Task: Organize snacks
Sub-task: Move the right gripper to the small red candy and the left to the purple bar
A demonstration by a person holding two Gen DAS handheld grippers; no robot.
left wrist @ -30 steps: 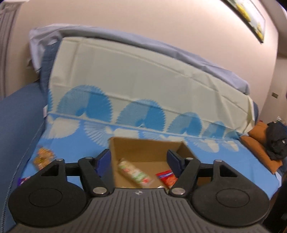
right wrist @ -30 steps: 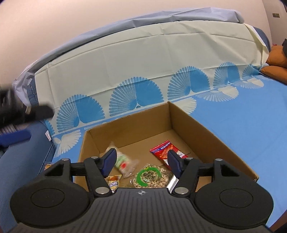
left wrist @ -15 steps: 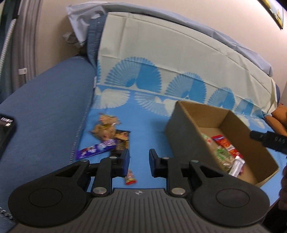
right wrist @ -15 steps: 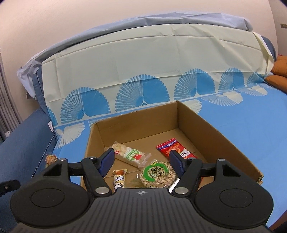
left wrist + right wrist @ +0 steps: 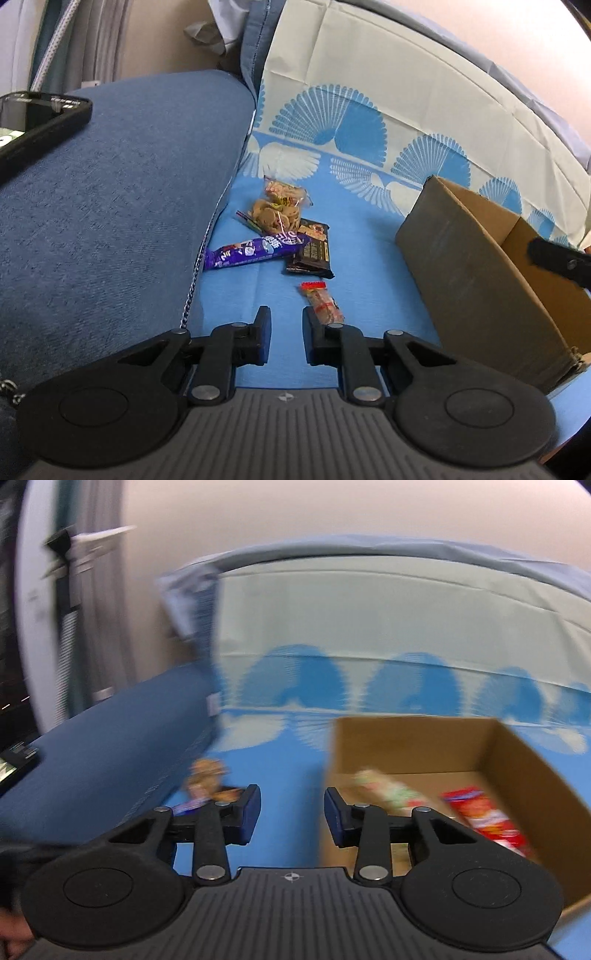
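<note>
Loose snacks lie on the blue sheet in the left wrist view: a clear cookie bag (image 5: 279, 210), a purple bar (image 5: 255, 251), a dark chocolate bar (image 5: 310, 253) and a small red-topped packet (image 5: 323, 302). My left gripper (image 5: 285, 338) is open and empty, hovering just in front of the small packet. The cardboard box (image 5: 476, 273) stands to the right. In the blurred right wrist view my right gripper (image 5: 291, 819) is open and empty, left of the box (image 5: 524, 771), which holds a green-white packet (image 5: 388, 788) and a red packet (image 5: 484, 816).
A blue sofa arm (image 5: 110, 177) rises at the left with a black phone (image 5: 37, 118) on it. A patterned sheet covers the backrest (image 5: 406, 96). The right gripper's tip (image 5: 561, 258) shows over the box in the left wrist view.
My left gripper swung left from the box to the loose snacks and narrowed its jaws. My right gripper swung left off the box centre, blurring its view.
</note>
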